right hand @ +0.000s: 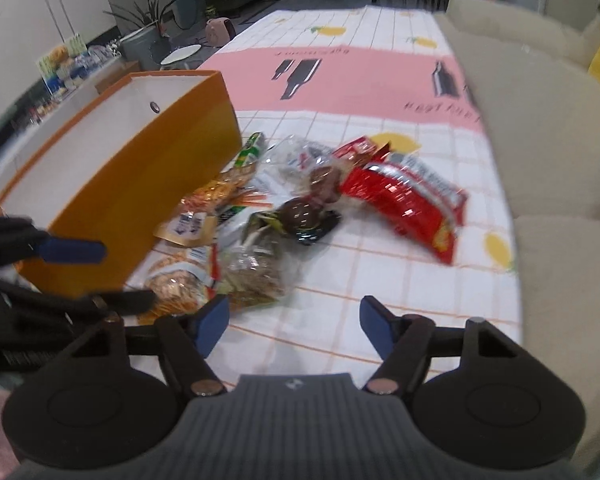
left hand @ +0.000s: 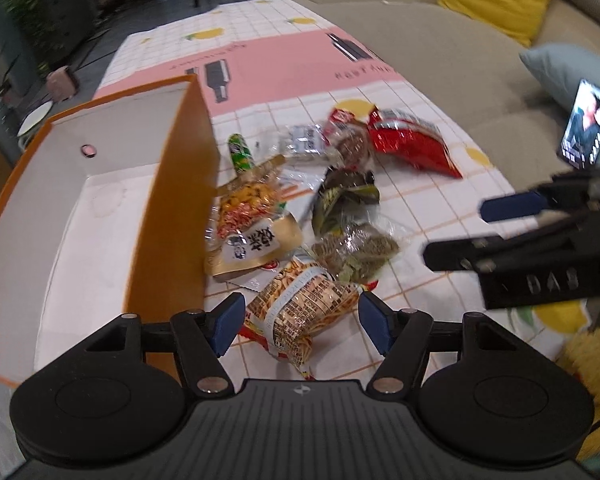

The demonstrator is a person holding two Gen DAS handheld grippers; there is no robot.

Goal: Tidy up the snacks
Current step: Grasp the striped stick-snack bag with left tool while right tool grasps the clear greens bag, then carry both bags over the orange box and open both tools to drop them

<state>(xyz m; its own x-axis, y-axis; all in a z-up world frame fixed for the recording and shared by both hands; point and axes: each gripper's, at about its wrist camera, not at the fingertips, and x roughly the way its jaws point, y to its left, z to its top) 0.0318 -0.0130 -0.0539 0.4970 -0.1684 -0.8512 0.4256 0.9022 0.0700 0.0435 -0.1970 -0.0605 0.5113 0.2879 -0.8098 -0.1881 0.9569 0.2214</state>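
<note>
Two hand-held grippers, ours: left hand-held gripper (left hand: pixel 302 322) has jaws apart straddling the noodle-snack packet (left hand: pixel 304 316), long axis running away from us; right hand-held gripper (right hand: pixel 294 330) gapes over bare surface (right hand: pixel 380 280), farther off.

orange box (left hand: pixel 172 208), red bag (left hand: pixel 412 144), pink-checked cloth (left hand: pixel 284 72)

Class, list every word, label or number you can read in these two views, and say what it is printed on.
No text reads clearly enough to quote.
On the pink band of the checked tablecloth: upside-down black lettering, blurred.
On the gold foil pouch: black Chinese characters on a white label, unclear.
On the clear packet of stick snacks: small print, blurred.
On the red foil bag: white lettering, blurred.
</note>
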